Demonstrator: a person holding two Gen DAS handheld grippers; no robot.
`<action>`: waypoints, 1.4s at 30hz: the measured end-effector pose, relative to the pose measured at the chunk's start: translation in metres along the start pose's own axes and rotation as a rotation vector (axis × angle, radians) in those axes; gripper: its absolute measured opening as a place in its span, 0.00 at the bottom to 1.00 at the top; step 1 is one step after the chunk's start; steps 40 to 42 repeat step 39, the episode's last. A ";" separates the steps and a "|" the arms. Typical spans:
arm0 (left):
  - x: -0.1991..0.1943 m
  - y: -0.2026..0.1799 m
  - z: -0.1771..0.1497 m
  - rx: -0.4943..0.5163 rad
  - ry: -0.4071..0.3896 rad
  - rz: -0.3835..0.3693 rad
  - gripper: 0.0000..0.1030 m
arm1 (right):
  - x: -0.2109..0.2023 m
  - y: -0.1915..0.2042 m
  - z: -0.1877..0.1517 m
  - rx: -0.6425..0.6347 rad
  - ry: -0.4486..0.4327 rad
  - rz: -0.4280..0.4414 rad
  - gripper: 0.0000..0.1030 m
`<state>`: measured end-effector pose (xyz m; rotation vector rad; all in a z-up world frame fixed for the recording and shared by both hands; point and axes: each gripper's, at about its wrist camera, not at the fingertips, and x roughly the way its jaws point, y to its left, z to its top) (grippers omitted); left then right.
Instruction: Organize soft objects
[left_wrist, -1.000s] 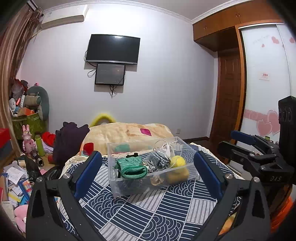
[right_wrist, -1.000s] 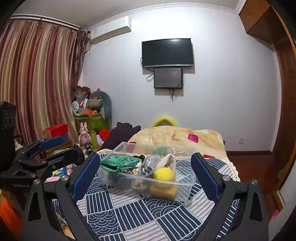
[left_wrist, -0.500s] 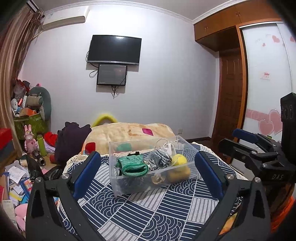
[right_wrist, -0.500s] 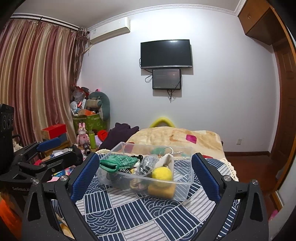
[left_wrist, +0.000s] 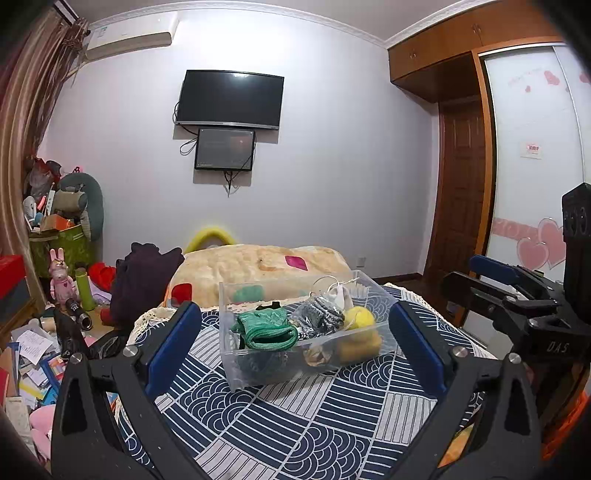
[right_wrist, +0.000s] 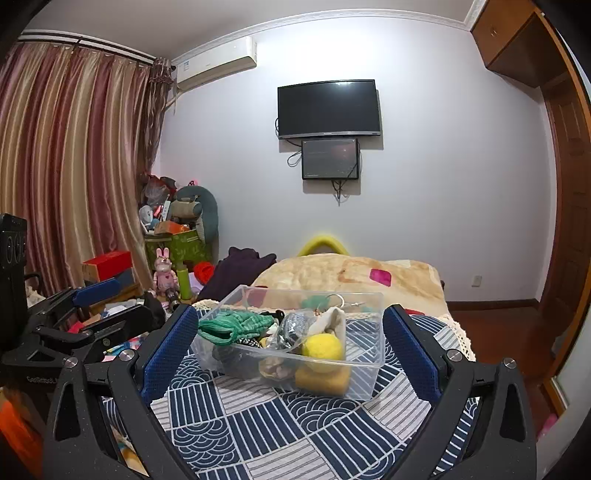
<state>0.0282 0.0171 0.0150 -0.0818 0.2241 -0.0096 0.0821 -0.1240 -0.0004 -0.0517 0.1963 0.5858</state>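
A clear plastic bin (left_wrist: 236, 373) (right_wrist: 364, 382) stands on a table with a blue and white patterned cloth (left_wrist: 295, 424) (right_wrist: 266, 424). It holds a green knitted pouch (left_wrist: 266, 328) (right_wrist: 232, 323), a grey-black fabric piece (left_wrist: 321, 319) (right_wrist: 291, 326), a yellow ball (left_wrist: 360, 317) (right_wrist: 323, 349) and a yellow sponge (right_wrist: 321, 378). My left gripper (left_wrist: 295, 347) is open and empty, short of the bin. My right gripper (right_wrist: 288, 350) is open and empty, also short of the bin. Each gripper shows at the edge of the other's view.
A bed with a beige blanket (left_wrist: 258, 266) lies behind the table. Toys, boxes and papers clutter the floor at the left (left_wrist: 44, 332). Curtains (right_wrist: 66, 177) hang at the left. A TV (left_wrist: 231, 98) is on the far wall. A wardrobe and door (left_wrist: 465, 206) are at the right.
Both grippers have tilted up and drawn back slightly, so the bin sits a little lower in the views. Both stay open. The bin's contents have not moved.
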 end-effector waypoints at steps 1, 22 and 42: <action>0.000 0.000 0.000 0.000 0.000 -0.001 1.00 | -0.001 0.000 0.000 0.001 -0.001 -0.001 0.97; 0.003 -0.002 0.000 0.003 0.000 -0.012 1.00 | -0.001 -0.002 -0.001 0.007 0.008 -0.001 0.98; 0.003 0.001 -0.001 -0.025 0.022 -0.043 1.00 | 0.001 -0.002 -0.004 0.013 0.012 0.000 1.00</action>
